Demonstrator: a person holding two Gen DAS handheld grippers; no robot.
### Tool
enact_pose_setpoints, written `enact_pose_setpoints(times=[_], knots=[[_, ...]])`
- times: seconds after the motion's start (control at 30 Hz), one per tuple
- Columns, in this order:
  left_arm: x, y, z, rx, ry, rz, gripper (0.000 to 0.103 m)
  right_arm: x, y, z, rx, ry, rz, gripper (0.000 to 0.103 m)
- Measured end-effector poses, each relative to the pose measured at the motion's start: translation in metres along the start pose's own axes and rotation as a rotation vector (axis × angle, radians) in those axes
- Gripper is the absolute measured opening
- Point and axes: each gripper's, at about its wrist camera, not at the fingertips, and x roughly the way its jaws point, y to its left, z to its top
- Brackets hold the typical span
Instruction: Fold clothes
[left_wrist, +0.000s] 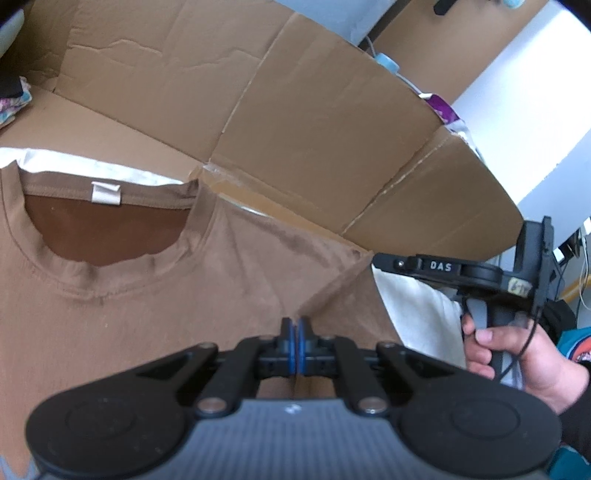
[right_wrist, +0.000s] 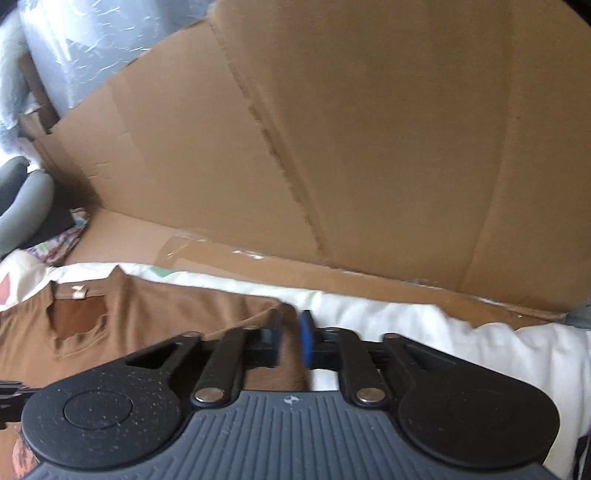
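At the far left of the left wrist view a scrap of patterned fabric (left_wrist: 13, 105) lies on the flattened cardboard (left_wrist: 314, 110), which stands up behind and bends round the working area. Just in front of it a brown T-shirt (left_wrist: 110, 314) lies spread front-up on a white sheet (left_wrist: 417, 317), its round neckline (left_wrist: 107, 229) open toward the cardboard and a white label (left_wrist: 106, 192) showing inside the back of the collar. Lower and toward the middle, the left claw (left_wrist: 296, 332) is pressed together, its blue pads meeting on a raised ridge of the shirt's cloth near the shoulder. To the right of it the shirt's sleeve edge ends over the white sheet, and further right a person's hand (left_wrist: 517, 354) grips the handle of the right-hand tool, whose black body crosses above the sheet. In the right wrist view the same T-shirt (right_wrist: 155, 310) lies at the left with its label (right_wrist: 78, 291) near the collar, the sheet (right_wrist: 443, 332) runs along the foot of the cardboard (right_wrist: 369, 129) to the right, and the right claw (right_wrist: 290, 338) is partly closed, its fingers (right_wrist: 306, 338) set either side of the shirt's brown edge where it meets the white sheet; the blur leaves it unclear whether the pads press the cloth.
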Motion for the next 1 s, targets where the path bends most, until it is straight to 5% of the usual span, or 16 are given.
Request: enact_pose_setpoints(times=[0.1,0.37,0.53,0.63,0.87,1.0], knots=[[0.000,0.002,-0.002,-0.011,0.003,0.006,0.002,0.006,0.010,-0.003,-0.059,0.008,-0.034,0.038],[0.000,0.008,-0.009,-0.018,0.020,0.029,0.002,0.028,0.014,-0.005,-0.068,0.063,-0.019,0.038],[0.002,0.010,-0.006,-0.022,0.009,0.031,0.002,0.034,0.014,-0.003,-0.104,0.076,-0.009,0.012],[0.001,0.008,-0.003,-0.015,0.001,0.028,0.002,0.033,0.021,-0.002,-0.164,0.070,-0.041,0.009],[0.003,0.006,-0.004,0.032,-0.003,0.077,0.001,0.039,0.014,-0.001,-0.134,0.087,-0.068,0.009],[0.011,0.015,-0.005,0.017,-0.011,0.094,0.001,0.037,0.003,0.004,-0.045,0.086,-0.048,0.021]])
